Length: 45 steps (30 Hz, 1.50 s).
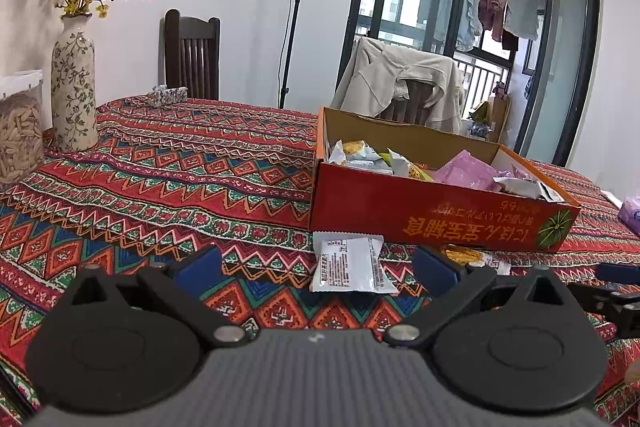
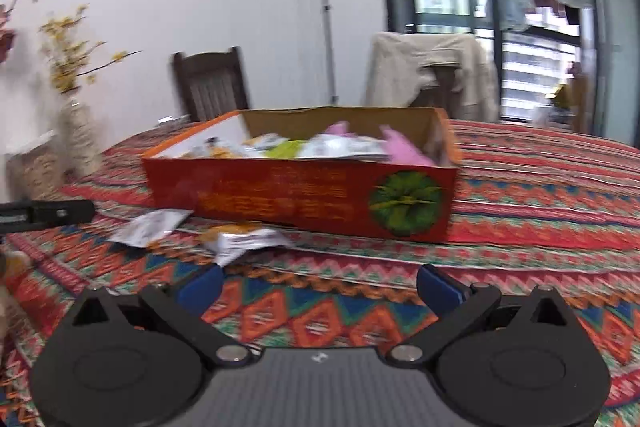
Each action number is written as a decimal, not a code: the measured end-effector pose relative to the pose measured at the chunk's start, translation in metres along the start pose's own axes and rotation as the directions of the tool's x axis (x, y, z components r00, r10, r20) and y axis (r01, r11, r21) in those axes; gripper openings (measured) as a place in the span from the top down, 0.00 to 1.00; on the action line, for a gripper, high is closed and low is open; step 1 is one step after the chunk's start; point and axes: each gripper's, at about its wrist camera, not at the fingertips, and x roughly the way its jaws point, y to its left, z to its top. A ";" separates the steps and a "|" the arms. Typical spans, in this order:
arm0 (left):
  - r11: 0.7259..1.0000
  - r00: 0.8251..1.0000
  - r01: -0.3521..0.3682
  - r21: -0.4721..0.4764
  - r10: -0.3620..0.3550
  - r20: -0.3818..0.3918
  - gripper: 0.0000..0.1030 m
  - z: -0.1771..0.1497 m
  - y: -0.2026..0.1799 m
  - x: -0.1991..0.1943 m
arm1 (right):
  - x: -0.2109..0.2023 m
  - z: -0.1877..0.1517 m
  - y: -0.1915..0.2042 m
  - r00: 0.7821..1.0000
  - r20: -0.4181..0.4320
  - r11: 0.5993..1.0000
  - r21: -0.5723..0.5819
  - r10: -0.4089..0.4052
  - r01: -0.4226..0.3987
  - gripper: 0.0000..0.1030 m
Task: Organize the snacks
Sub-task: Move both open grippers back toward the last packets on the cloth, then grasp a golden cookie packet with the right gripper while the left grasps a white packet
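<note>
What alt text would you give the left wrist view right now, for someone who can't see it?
The open left gripper hovers low over a patterned tablecloth, a white snack packet lying between its blue fingers. Just beyond stands a red cardboard box holding assorted snack packets; a floral vase stands far left.

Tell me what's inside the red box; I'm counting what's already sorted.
The red box holds a pink packet, white wrappers and a yellow-green one. Anything beneath them, and the box floor, is covered.
</note>
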 end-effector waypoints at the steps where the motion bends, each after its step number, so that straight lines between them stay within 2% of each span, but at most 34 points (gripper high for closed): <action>1: 1.000 1.000 0.000 -0.001 0.000 0.000 0.00 0.000 0.000 0.000 | 0.005 0.003 0.005 1.000 -0.011 1.000 -0.012 0.003 -0.003 0.00; 4: 1.000 1.000 -0.005 -0.006 0.005 -0.002 0.00 0.000 0.001 0.000 | 0.022 0.014 0.021 0.999 -0.051 0.999 -0.053 -0.012 0.009 0.00; 8: 1.000 1.000 -0.011 -0.012 0.011 -0.012 0.00 0.000 0.002 0.001 | 0.047 0.026 0.037 0.995 -0.098 0.996 -0.076 0.031 -0.038 0.00; 14: 0.999 1.000 -0.018 -0.034 0.017 -0.022 0.00 0.001 0.007 0.003 | 0.088 0.035 0.056 0.986 -0.167 0.990 -0.140 0.004 -0.028 0.00; 18: 0.999 0.999 -0.017 -0.041 0.016 -0.027 0.00 0.001 0.008 0.004 | 0.108 0.039 0.055 0.978 -0.208 0.992 -0.122 0.007 -0.033 0.08; 19: 0.999 0.999 -0.016 -0.041 0.015 -0.029 0.00 0.002 0.009 0.004 | 0.113 0.039 0.053 0.974 -0.224 0.993 -0.107 0.020 -0.045 0.06; 21: 0.999 0.999 -0.015 -0.042 0.014 -0.028 0.00 0.002 0.009 0.004 | 0.114 0.039 0.054 0.976 -0.217 0.993 -0.104 0.023 -0.047 0.09; 23: 0.999 0.999 -0.014 -0.043 0.013 -0.031 0.00 0.001 0.009 0.005 | 0.112 0.037 0.057 0.978 -0.207 0.992 -0.113 0.039 -0.063 0.19; 25: 0.999 0.999 -0.014 -0.043 0.012 -0.035 0.00 0.002 0.009 0.006 | 0.107 0.036 0.059 0.979 -0.196 0.989 -0.121 0.055 -0.080 0.38; 26: 0.999 0.999 -0.014 -0.043 0.013 -0.036 0.00 0.002 0.009 0.006 | 0.106 0.036 0.060 0.979 -0.195 0.988 -0.124 0.063 -0.089 0.40; 27: 0.999 0.999 -0.015 -0.044 0.014 -0.035 0.00 0.001 0.009 0.006 | 0.104 0.036 0.061 0.979 -0.194 0.988 -0.129 0.063 -0.090 0.49; 32: 0.999 0.999 -0.018 -0.047 0.016 -0.037 0.00 0.001 0.009 0.006 | 0.093 0.034 0.060 0.982 -0.173 0.987 -0.130 0.073 -0.096 0.61; 38: 0.999 0.999 -0.017 -0.044 0.016 -0.040 0.00 0.001 0.008 0.006 | 0.075 0.033 0.047 0.988 -0.133 0.992 -0.089 0.080 -0.093 0.62; 45: 0.999 0.999 -0.021 -0.037 0.019 -0.047 0.00 0.000 0.007 0.007 | 0.036 0.030 0.024 0.998 -0.037 0.997 -0.049 0.057 -0.059 0.62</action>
